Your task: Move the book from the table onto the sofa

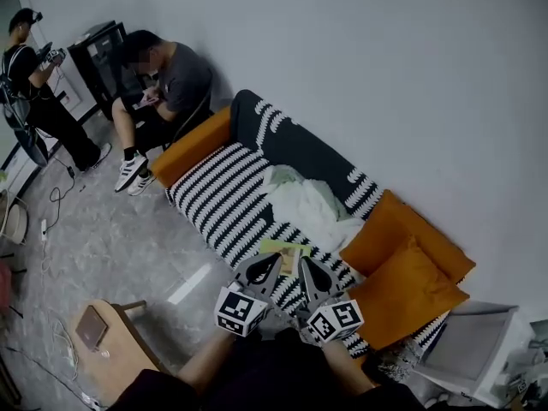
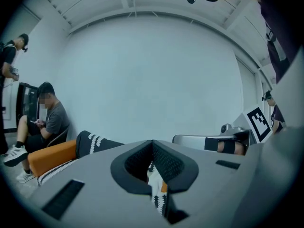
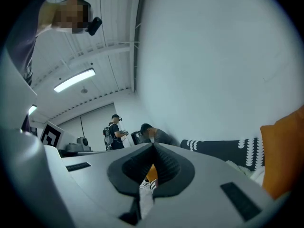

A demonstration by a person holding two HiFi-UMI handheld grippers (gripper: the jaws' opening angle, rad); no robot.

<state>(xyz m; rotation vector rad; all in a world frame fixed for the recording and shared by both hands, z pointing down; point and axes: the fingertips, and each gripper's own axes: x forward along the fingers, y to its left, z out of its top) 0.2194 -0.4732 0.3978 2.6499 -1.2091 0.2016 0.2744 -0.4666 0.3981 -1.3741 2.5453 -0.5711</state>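
Grippers sit closest, low in the head view. The left gripper [image 1: 272,262] has its jaws pressed together at the tips with nothing between them, and the right gripper [image 1: 306,265] is likewise closed and empty; each gripper's own view shows the dark pads meeting in a point, with only sofa fabric visible beyond. To the left and lower stands the small wooden table [image 1: 116,362], which bears a flat brown thing [image 1: 92,326] I cannot identify.

Just past the jaw tips lies the book [image 1: 285,251], flat on the striped seat of the sofa [image 1: 218,195] and close to the seat's front edge, so the move looks done. Behind the book a heap of white cloth [image 1: 312,204] is spread over the seat, with orange cushions [image 1: 402,264] to its right. Farther off a seated person [image 1: 163,88] and a standing person [image 1: 38,92] occupy the corner.

The main risk, as I judge it, is the book's place near the edge: a brush from either gripper, both just beside it, could tip it to the floor. The soft seat may also let it slide.
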